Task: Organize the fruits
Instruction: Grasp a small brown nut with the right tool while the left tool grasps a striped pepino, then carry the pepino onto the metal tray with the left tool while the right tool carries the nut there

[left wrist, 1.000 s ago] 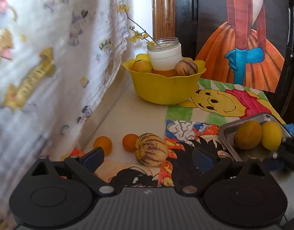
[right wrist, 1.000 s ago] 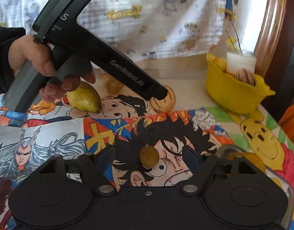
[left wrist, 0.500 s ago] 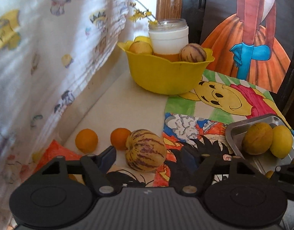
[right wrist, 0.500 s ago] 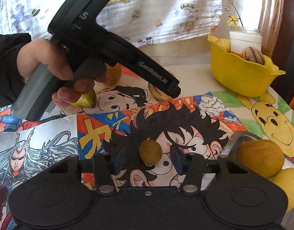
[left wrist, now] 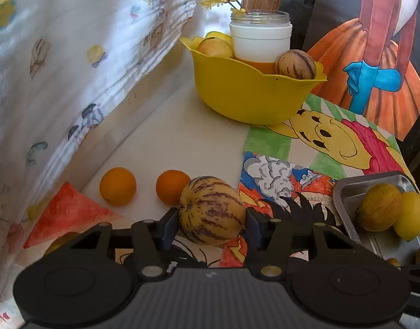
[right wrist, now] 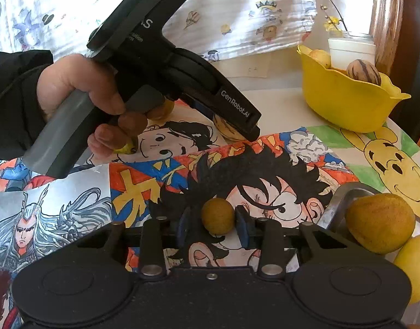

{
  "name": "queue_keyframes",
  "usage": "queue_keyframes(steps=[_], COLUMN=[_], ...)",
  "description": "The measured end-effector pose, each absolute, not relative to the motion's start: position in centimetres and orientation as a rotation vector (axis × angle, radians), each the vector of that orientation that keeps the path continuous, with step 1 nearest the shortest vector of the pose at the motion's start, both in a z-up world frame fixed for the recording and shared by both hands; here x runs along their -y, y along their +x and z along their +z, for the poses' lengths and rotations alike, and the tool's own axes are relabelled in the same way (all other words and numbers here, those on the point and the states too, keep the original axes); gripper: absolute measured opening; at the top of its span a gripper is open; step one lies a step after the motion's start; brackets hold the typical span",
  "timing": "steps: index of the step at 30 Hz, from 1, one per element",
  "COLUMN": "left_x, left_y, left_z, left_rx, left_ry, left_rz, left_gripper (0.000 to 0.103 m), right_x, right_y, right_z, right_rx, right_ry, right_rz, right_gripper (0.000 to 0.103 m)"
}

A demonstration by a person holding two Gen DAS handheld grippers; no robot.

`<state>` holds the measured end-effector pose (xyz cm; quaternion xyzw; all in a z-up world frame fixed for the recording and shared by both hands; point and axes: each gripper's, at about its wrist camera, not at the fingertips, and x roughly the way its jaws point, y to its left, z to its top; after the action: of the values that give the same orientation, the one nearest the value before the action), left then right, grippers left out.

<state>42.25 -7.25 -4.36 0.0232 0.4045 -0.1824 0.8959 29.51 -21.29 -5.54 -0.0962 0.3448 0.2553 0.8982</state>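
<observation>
My left gripper (left wrist: 212, 220) is shut on a striped yellow melon (left wrist: 212, 210) that rests on the cartoon mat. Two small oranges (left wrist: 117, 186) (left wrist: 172, 187) lie just left of it. My right gripper (right wrist: 217, 223) has closed on a small round brown fruit (right wrist: 217, 215), its blue pads touching both sides. A metal tray (left wrist: 344, 194) at the right holds a brownish fruit (left wrist: 379, 207) and a yellow lemon (left wrist: 410, 215); the tray also shows in the right wrist view (right wrist: 333, 205). The left gripper's body (right wrist: 182, 76) fills the upper left of the right wrist view.
A yellow bowl (left wrist: 245, 93) at the back holds a white jar (left wrist: 260, 39), a striped fruit (left wrist: 295, 64) and a yellow fruit. A patterned cloth (left wrist: 73, 54) hangs along the left. A yellowish fruit (right wrist: 126, 148) lies under the left hand.
My left gripper moved forward and closed around the striped melon. My right gripper closed its fingers onto the small brown fruit.
</observation>
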Motion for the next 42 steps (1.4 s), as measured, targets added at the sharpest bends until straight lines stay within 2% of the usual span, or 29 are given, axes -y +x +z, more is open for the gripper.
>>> queue_keyframes(steps=[4, 26, 42], left_x=[7.5, 6.7, 11.5], left_y=[42.1, 34.7, 27.7], left_z=[-4.4, -2.2, -0.5], left_rx=[-0.833, -0.836, -0.768], left_ry=[0.062, -0.019, -0.055], left_rz=[-0.370, -0.421, -0.522], left_gripper=[0.056, 0.054, 0.054], right_x=[21.4, 24.5, 33.1], right_y=[29.4, 24.6, 16.3], right_z=[-5.5, -3.5, -2.5], right_rx=[-0.709, -0.636, -0.564], right_ry=[-0.187, -0.025, 0.136], right_rz=[0.524, 0.467, 0.285], right_gripper=[0.029, 0.028, 0.028])
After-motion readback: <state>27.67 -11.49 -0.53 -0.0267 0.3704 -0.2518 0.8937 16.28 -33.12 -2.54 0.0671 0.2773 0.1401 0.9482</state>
